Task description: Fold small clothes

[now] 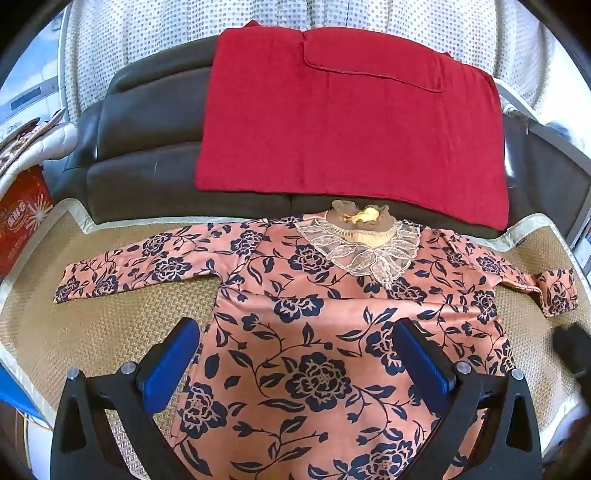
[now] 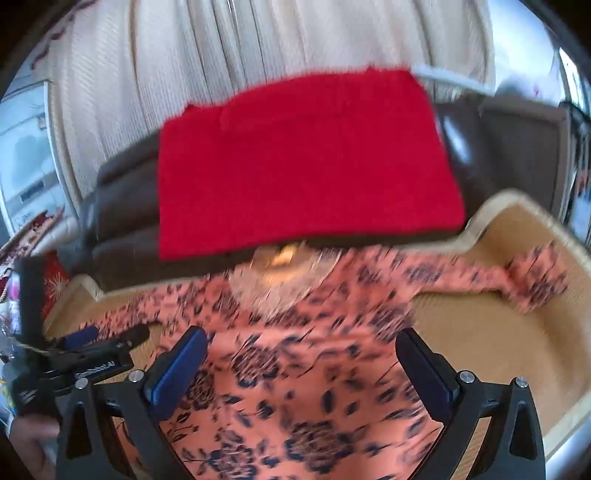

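Note:
A small pink top with dark blue flowers (image 1: 314,332) lies flat on a woven mat (image 1: 92,325), front up, lace collar (image 1: 365,247) at the far end, both sleeves spread sideways. My left gripper (image 1: 295,354) is open and empty, hovering over the lower body of the top. My right gripper (image 2: 301,365) is open and empty above the same top (image 2: 295,387); its view is blurred by motion. The left gripper shows at the left edge of the right wrist view (image 2: 85,350).
A red towel (image 1: 343,122) is draped over a dark brown leather sofa (image 1: 147,147) just beyond the mat. A red box (image 1: 22,218) stands at the left. Dotted white curtains (image 1: 147,33) hang behind. A dark object (image 1: 572,347) lies at the mat's right edge.

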Motion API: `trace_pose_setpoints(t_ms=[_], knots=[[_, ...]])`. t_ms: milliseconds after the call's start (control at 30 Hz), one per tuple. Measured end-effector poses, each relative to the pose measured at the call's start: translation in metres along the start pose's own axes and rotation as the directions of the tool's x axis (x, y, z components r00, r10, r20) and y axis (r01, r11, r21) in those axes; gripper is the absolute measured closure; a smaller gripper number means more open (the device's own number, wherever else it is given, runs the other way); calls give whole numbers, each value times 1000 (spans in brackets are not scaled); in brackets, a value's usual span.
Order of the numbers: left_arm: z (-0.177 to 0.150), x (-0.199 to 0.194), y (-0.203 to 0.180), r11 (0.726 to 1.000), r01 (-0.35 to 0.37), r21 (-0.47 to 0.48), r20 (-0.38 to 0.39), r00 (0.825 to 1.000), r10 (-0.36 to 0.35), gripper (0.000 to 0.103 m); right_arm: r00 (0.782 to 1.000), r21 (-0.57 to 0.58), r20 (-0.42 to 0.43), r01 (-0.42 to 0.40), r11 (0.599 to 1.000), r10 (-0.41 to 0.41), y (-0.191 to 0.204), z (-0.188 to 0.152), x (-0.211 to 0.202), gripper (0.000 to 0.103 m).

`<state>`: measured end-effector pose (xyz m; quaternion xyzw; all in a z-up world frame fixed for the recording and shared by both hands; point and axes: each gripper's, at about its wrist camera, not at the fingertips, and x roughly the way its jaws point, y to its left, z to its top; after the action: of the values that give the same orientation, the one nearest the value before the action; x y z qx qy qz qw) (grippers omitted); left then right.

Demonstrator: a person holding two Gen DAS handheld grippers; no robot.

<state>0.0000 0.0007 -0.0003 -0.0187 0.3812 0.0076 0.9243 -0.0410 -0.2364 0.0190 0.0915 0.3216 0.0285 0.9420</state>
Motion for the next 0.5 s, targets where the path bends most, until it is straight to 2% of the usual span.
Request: trace_pose_setpoints(t_ms=[167, 500], knots=[[0, -1, 1, 1000, 0, -10, 6, 1000, 0, 0, 991, -13, -127, 29, 1000, -30, 15, -4, 22, 0], [0, -1, -2, 1000, 11, -2, 6, 1000, -11, 0, 987, -15, -151, 45, 999, -46, 13, -3, 20, 0]])
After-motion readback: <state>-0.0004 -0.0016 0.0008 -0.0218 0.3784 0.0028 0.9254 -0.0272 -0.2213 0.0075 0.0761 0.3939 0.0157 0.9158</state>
